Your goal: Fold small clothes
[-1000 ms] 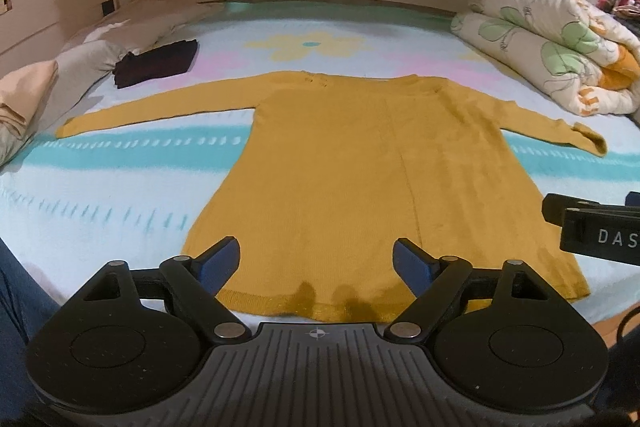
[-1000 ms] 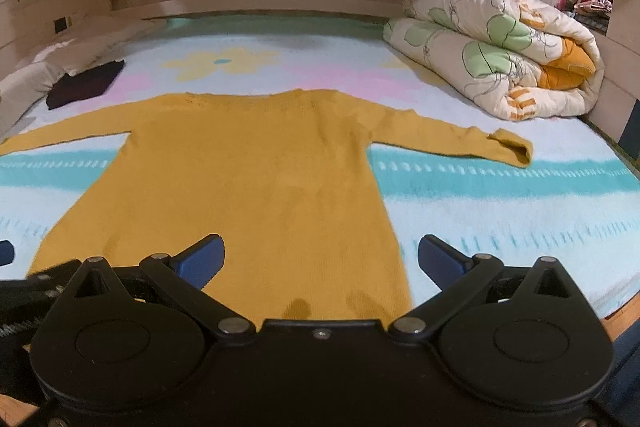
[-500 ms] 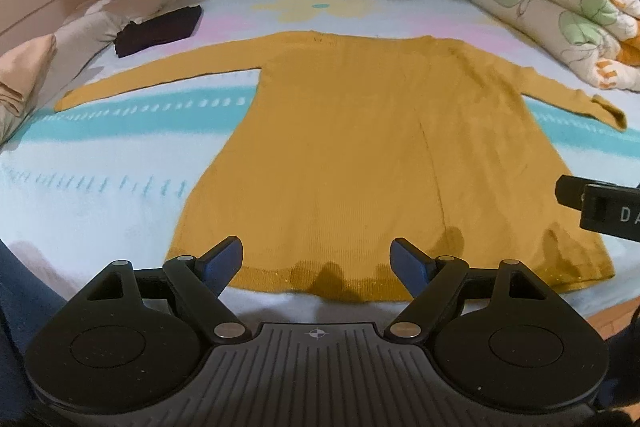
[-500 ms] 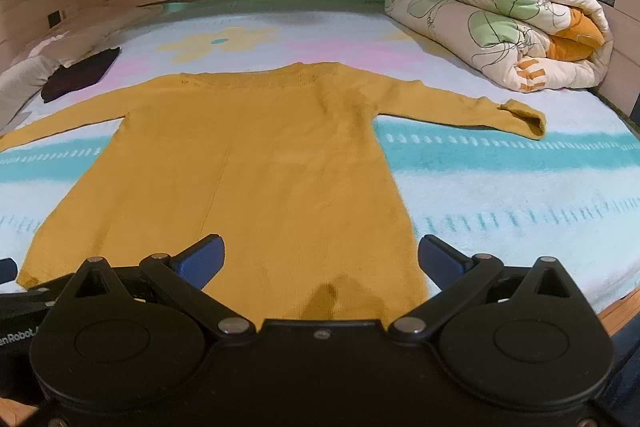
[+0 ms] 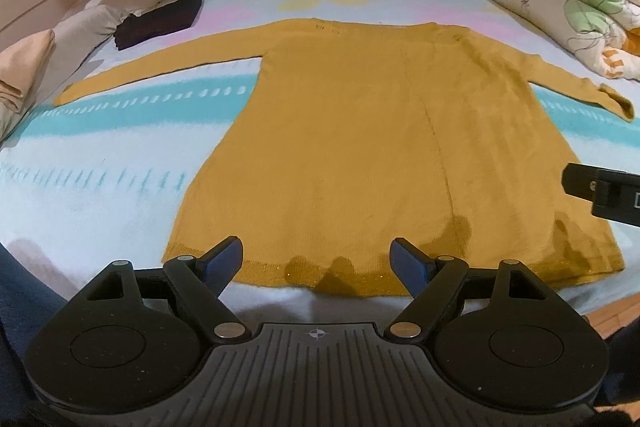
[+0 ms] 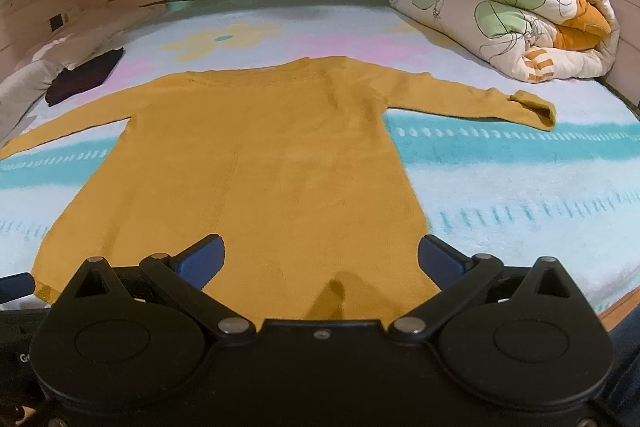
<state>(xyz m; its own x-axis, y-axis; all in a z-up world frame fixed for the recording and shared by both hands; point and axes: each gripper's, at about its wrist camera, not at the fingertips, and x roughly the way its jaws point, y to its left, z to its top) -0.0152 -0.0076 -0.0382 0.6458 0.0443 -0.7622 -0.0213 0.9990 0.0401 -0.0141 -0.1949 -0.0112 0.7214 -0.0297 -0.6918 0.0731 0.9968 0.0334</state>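
Left gripper [image 5: 318,261] above sweater [image 5: 360,147] hem

Ahead of my fingers [image 5: 224,261] I see the bed [image 5: 100,163] in its pale flowered, teal-striped sheet carrying a mustard sweater [image 5: 360,155] spread flat, a dark folded garment [image 5: 160,21] far left, pillows [image 5: 60,47] beyond it, and a rolled quilt [image 6: 508,11] far right.
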